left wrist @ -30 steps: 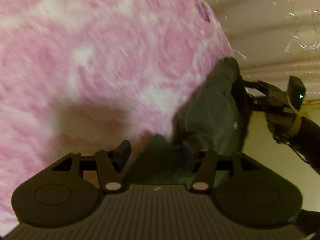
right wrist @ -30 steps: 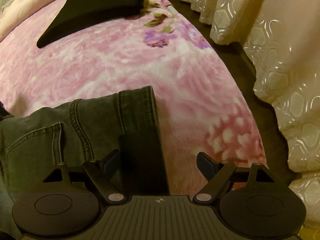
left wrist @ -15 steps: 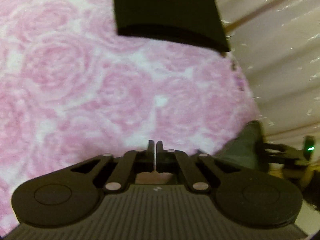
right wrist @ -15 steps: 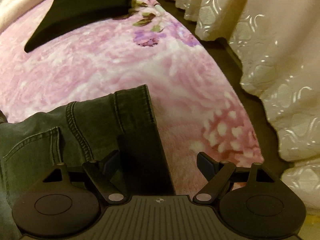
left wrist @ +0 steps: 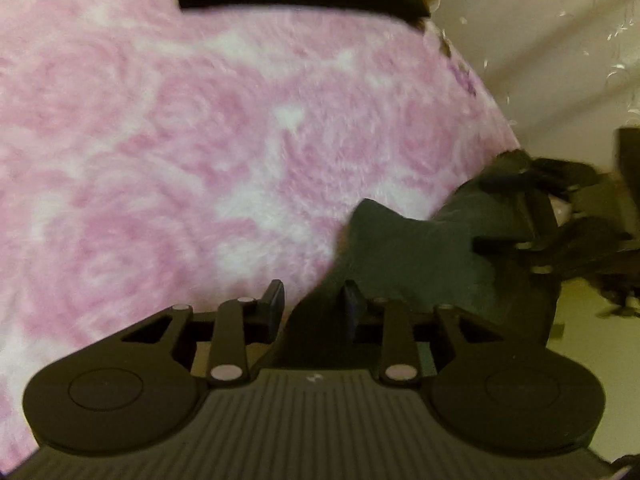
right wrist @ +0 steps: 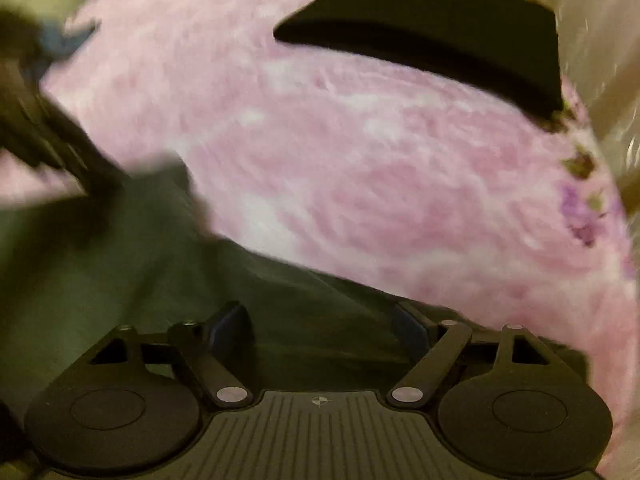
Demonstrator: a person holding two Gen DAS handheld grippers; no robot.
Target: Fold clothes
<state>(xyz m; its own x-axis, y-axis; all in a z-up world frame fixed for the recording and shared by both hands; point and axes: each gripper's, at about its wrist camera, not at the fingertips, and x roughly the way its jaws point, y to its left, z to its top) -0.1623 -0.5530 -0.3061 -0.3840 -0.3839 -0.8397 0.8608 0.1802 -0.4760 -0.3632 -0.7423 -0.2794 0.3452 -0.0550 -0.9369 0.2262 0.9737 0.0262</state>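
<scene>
My left tool (left wrist: pixel 313 305), pressed shut half a second ago, has just parted again; both views have swung across the bed.

Left wrist: its jaws stand slightly apart over the dark jeans (left wrist: pixel 420 256), an edge of cloth rising between them; whether the pads pinch it I cannot tell. The jeans lie at the pink blanket's (left wrist: pixel 180 152) near right edge.
Right wrist: my right tool (right wrist: pixel 322 324) is spread wide over the jeans (right wrist: pixel 120 260), pinching nothing. A folded black garment (right wrist: pixel 440 36) lies further up the blanket (right wrist: pixel 380 168).

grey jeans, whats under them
The grey jeans lie on the pink rose blanket, which shows all around them. What lies beneath the blanket is covered and cannot be seen.
</scene>
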